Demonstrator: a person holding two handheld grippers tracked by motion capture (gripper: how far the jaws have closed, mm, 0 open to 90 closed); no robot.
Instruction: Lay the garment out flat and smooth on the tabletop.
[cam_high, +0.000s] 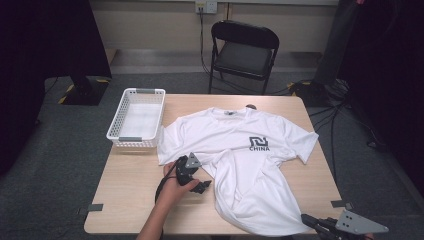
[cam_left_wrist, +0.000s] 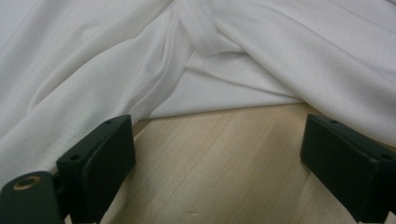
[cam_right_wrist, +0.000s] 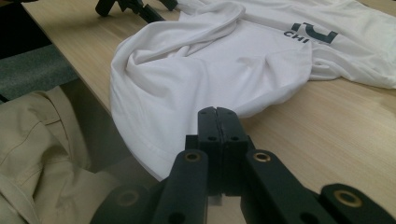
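The left gripper (cam_high: 200, 186) rests with jaws wide apart on bare tabletop (cam_high: 130, 195) beside the T-shirt (cam_high: 240, 165); the right gripper (cam_right_wrist: 218, 122), jaws pressed together on nothing, sits at the near right corner. The white basket (cam_high: 136, 119) at the far left corner is empty, while the shirt lies mid-table, collar toward the far edge, hem over the near edge, long axis near to far

A white plastic basket (cam_high: 136, 119) with grey handles sits at the far left corner of the light wooden table (cam_high: 130, 185), its inside bare. Behind the table stands 1 black folding chair (cam_high: 243, 52) on grey carpet, with cables (cam_high: 340, 102) trailing across the floor to the right.
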